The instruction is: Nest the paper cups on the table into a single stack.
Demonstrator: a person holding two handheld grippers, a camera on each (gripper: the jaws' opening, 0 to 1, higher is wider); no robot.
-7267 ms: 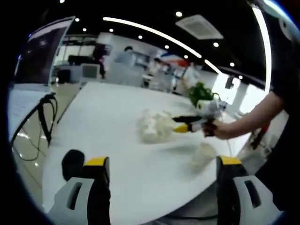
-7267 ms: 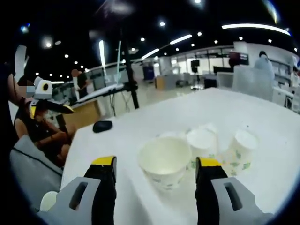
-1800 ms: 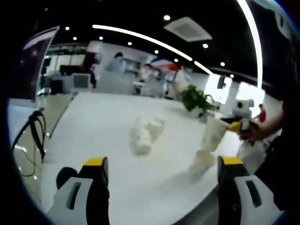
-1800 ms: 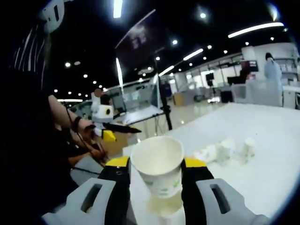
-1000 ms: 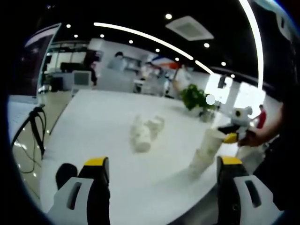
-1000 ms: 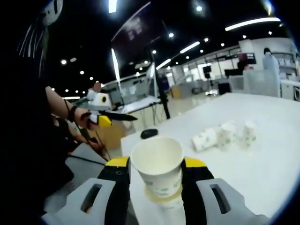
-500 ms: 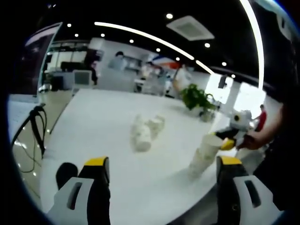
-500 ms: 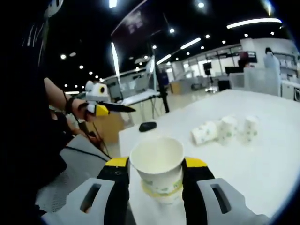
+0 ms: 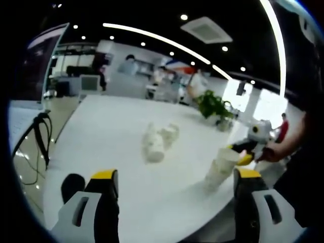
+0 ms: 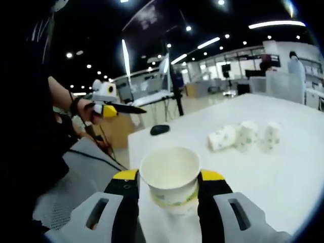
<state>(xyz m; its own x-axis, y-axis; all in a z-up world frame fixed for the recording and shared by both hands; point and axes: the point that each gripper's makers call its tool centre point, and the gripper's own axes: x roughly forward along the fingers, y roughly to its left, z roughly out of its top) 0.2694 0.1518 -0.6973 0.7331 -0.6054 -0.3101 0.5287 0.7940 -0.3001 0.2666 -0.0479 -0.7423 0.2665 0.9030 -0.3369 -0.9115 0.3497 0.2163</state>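
1. Right gripper (image 10: 168,183) has its jaws clamped on the top paper cup (image 10: 170,177), one yellow-tipped jaw on each side of the rim. That cup sits nested in the cup stack (image 10: 174,205) right below it, on the white table (image 10: 283,172).
2. In the left gripper view the same cup stack (image 9: 218,172) stands at about 4 o'clock near the table (image 9: 116,136) edge, with the right gripper (image 9: 244,155) on its top.
3. Left gripper (image 9: 174,195) is spread wide, holding nothing, hovering above the near table edge.
4. Three loose cups (image 10: 245,135) sit bunched at about 2 o'clock in the right gripper view: one on its side, two standing mouth-down.
5. A small black object (image 10: 159,130) lies at 12 o'clock, near the table's far edge.
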